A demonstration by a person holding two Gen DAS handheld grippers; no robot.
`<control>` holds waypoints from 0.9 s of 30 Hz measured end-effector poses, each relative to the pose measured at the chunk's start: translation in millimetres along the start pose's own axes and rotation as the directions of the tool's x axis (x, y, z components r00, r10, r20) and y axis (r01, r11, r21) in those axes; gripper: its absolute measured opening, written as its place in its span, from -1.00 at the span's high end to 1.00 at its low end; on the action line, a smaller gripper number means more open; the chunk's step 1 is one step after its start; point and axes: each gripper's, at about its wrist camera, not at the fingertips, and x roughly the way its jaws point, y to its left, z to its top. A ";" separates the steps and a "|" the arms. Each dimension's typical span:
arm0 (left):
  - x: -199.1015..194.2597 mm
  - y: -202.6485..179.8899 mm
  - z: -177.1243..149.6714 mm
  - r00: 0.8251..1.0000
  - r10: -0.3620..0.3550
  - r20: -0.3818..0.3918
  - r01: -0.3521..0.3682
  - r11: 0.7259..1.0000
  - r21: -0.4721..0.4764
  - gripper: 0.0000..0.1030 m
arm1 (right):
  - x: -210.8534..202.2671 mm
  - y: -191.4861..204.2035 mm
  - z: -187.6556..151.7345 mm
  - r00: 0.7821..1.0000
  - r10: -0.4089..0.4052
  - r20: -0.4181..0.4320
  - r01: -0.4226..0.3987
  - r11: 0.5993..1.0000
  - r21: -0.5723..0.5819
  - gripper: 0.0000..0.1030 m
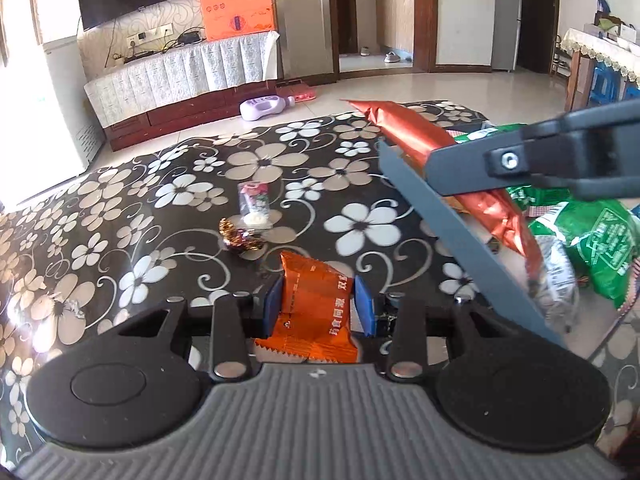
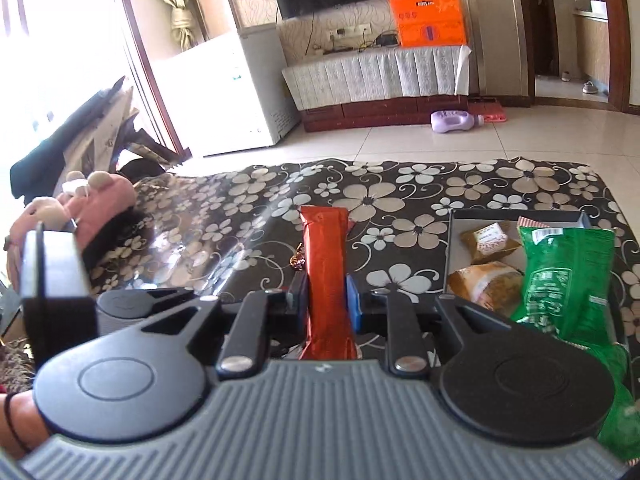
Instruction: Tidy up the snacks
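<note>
Left wrist view, left to right. On the flowered tablecloth (image 1: 120, 208) lie two small sweets: a clear-wrapped candy (image 1: 253, 204) with a red and green print, and just in front of it, touching, a gold-and-dark foil candy (image 1: 240, 236). Nearer the camera the left gripper (image 1: 316, 302), angled down toward the table, has its blue pads pressed on either side of an orange snack packet (image 1: 312, 312); the packet bears white Chinese characters, too distorted to read with certainty. To the right, the right gripper's finger (image 1: 520, 156) reaches in from the picture's right edge, clamped across a long copper-red foil bar (image 1: 408, 132) that slopes from upper left to lower right above the grey edge of a tray (image 1: 460, 240). Beyond that edge lie green snack bags (image 1: 600, 240) with white print, not legible.

Right wrist view, left to right. A wrist with a dark band shows at the lower left corner. The right gripper (image 2: 328, 300) points forward and down, its pads pinching the copper-red foil bar, which stands lengthwise between them. Right of it, the tray (image 2: 520, 216) holds two golden-brown packets (image 2: 488, 244) and a green bag (image 2: 568, 276); their label text is unreadable.
</note>
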 end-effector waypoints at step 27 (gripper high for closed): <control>-11.6 -27.1 27.1 0.996 -0.056 0.063 0.057 0.998 -0.012 0.14 | -62.0 -50.2 -5.6 0.994 -0.022 0.111 0.012 0.996 0.089 0.54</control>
